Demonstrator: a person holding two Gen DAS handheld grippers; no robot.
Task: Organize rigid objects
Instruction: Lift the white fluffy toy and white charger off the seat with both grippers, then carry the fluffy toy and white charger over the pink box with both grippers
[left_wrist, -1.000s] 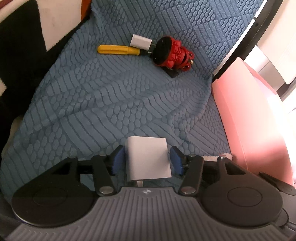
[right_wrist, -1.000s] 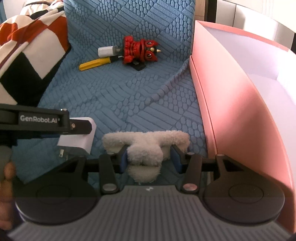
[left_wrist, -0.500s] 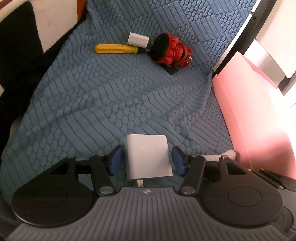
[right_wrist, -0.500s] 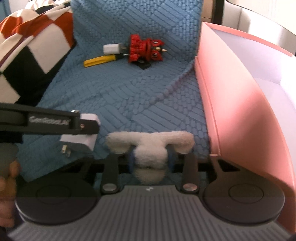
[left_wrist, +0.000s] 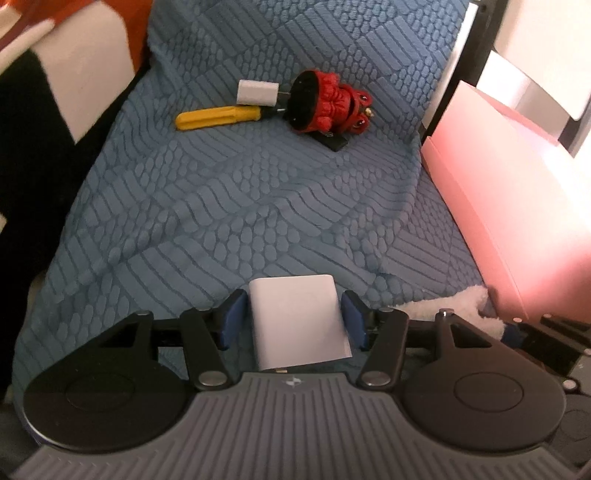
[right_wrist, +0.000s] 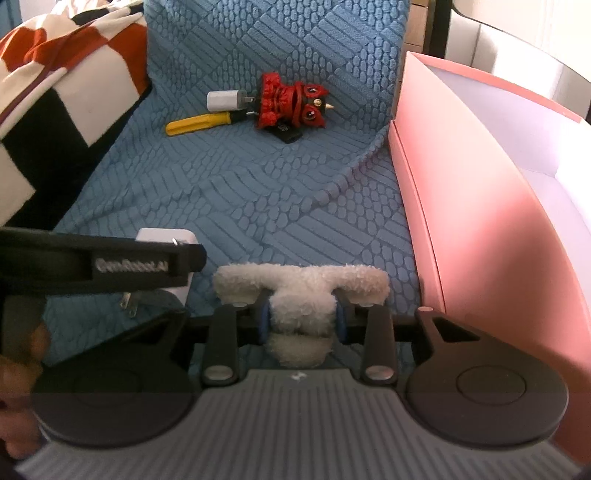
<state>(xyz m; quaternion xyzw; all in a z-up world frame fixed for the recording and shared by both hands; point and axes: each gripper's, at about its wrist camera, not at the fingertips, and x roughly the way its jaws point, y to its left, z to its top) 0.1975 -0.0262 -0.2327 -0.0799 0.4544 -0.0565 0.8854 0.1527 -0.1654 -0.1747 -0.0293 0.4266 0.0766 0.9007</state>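
"GenRobot.AI" is printed on the left gripper (right_wrist: 177, 280); its blue pads flank the white charger block (left_wrist: 299, 325) with gaps showing. The right gripper (right_wrist: 301, 319) is clamped on a white plush piece (right_wrist: 301, 291), just beside the pink box (right_wrist: 480, 229) wall. Bare blue textured cover (right_wrist: 258, 192) separates them from the red figurine (right_wrist: 291, 103).

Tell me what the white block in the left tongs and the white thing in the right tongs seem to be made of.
White block: likely hard plastic with a smooth matte shell, crisp edges and metal prongs visible in the right wrist view, so probably a plug-in charger. White fluffy piece: looks like soft fleece or plush, with a nubby, curly pile that bulges around the pads.
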